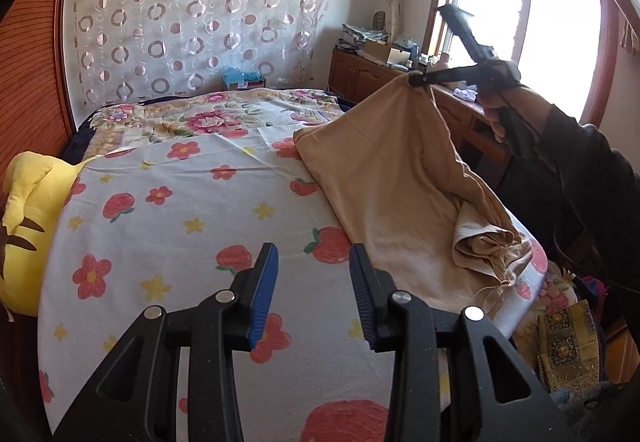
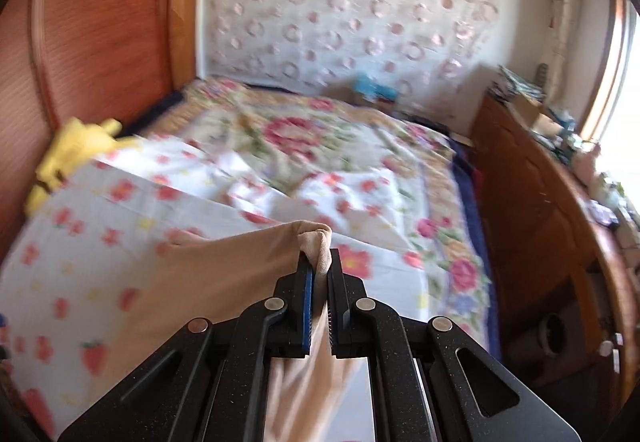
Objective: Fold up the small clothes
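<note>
The right claw (image 2: 319, 262) is clenched on a corner of the tan garment (image 1: 384, 178), lifting it off the bed (image 1: 192, 210); the rest drapes there. The left claw (image 1: 314, 262) hovers released, empty

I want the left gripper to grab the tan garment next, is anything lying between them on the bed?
Nothing visible. The left gripper is open over bare strawberry sheet, and the tan garment lies just beyond its right finger. The right gripper already pinches a raised corner.
</note>
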### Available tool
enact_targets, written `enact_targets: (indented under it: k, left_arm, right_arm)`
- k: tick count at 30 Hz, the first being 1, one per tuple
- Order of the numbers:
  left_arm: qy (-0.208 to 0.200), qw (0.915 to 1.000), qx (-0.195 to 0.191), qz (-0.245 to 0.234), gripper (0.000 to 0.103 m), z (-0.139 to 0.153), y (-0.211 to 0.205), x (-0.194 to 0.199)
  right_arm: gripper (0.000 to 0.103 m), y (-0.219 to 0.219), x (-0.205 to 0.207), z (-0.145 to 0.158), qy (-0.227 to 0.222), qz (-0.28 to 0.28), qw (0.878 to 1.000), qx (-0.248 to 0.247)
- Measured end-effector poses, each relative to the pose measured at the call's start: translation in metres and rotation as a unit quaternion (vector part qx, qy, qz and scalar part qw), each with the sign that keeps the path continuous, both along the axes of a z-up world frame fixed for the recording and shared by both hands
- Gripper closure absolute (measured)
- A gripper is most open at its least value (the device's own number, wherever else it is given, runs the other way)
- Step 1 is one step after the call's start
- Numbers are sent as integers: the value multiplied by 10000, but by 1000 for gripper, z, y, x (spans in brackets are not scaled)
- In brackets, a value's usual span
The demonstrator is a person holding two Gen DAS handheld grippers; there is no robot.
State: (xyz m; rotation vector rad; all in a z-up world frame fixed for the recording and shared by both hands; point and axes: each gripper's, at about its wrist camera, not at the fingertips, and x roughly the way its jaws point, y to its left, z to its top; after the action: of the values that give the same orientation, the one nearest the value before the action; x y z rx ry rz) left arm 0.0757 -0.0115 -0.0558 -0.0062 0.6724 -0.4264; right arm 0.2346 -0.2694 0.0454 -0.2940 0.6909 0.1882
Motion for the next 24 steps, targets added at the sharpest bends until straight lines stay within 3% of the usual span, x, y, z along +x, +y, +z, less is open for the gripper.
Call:
enact_targets:
  k: [3,5,7,9,13,17,24]
  left_arm:
    - [24,10000,40,-47,65,-3,-3,-1]
    - [35,10000,42,-83,65,-4,-6,-1]
    - [68,9999,57,-104,65,-6,-7,0]
    - [76,9999,63,-113,65,-7,-10,1]
    - [94,9998,65,-152,65,-8,-17,1]
    - [89,9996,98,-251,65,-10,-27,-3]
    - [210,9987,160,-443,65,-21,-44,-4]
  right_arm:
    - [97,-3,12,-13,227,-418,9988,123]
    - [90,1,0,-9,42,-333,9990,280]
    - [65,4,-13,-2,-212,-443,9986,197]
    - [55,6,-29,3,-341,-303,9984,347]
    - [54,9,-59,-2,-233,-113,9990,375]
    - [54,7,-108,-19,-32,387,9967,707]
    - [54,23,-187,-78,375,904,9915,854]
